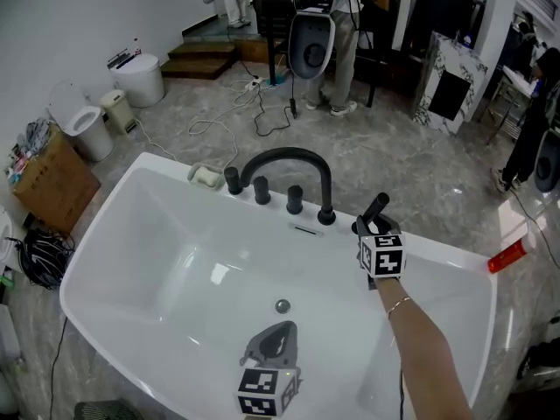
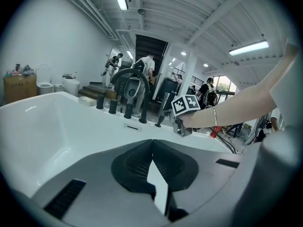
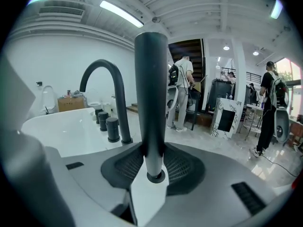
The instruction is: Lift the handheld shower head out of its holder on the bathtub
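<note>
your right gripper [image 1: 371, 227] has its jaws clamped on the black handheld shower head [image 3: 151, 93]. the shower head stands upright at the bathtub [image 1: 131, 234] rim, just right of the arched faucet [image 1: 289, 157]. the holder is hidden behind the gripper. draw the wand straight up along its own line, without tilting, so the base does not bind or scrape. your left gripper [image 1: 273, 344] hangs over the basin, jaws closed on nothing. hold it clear of the lift.
</note>
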`<state>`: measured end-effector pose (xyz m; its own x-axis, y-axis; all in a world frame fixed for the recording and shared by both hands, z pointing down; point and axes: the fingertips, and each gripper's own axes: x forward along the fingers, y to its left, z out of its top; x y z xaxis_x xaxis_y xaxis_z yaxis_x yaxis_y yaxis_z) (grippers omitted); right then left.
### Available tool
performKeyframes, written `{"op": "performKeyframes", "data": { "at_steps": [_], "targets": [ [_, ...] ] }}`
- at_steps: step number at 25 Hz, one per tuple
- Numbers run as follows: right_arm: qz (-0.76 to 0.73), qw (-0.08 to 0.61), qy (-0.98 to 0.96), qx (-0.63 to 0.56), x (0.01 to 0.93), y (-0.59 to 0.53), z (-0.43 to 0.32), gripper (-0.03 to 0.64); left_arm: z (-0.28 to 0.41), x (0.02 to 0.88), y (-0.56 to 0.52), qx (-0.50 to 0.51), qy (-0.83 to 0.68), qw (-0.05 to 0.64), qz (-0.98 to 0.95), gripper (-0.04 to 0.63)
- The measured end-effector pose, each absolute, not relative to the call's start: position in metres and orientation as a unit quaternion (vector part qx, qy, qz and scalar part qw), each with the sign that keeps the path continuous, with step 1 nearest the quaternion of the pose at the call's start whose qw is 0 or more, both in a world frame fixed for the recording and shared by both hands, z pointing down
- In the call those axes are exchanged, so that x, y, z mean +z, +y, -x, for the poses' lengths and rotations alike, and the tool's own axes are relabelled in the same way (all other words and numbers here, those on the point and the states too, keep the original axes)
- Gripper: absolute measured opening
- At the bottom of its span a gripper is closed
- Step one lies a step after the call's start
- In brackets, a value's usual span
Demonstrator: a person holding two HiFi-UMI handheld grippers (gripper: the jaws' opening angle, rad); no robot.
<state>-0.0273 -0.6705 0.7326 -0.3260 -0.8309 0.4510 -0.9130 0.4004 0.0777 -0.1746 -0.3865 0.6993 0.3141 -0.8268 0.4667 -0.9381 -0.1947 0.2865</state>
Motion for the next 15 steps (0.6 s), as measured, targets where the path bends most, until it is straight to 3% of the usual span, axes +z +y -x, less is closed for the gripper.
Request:
{"op": "performKeyframes", "data": {
  "at_steps": [15],
  "targets": [
    [-0.541,0.172,-0.82,0.073,0.593,-0.598,0.011,0.134,0.159,0.591,-0.345,0.083,-0.573,0.24,-0.779,0.02]
  ]
}}
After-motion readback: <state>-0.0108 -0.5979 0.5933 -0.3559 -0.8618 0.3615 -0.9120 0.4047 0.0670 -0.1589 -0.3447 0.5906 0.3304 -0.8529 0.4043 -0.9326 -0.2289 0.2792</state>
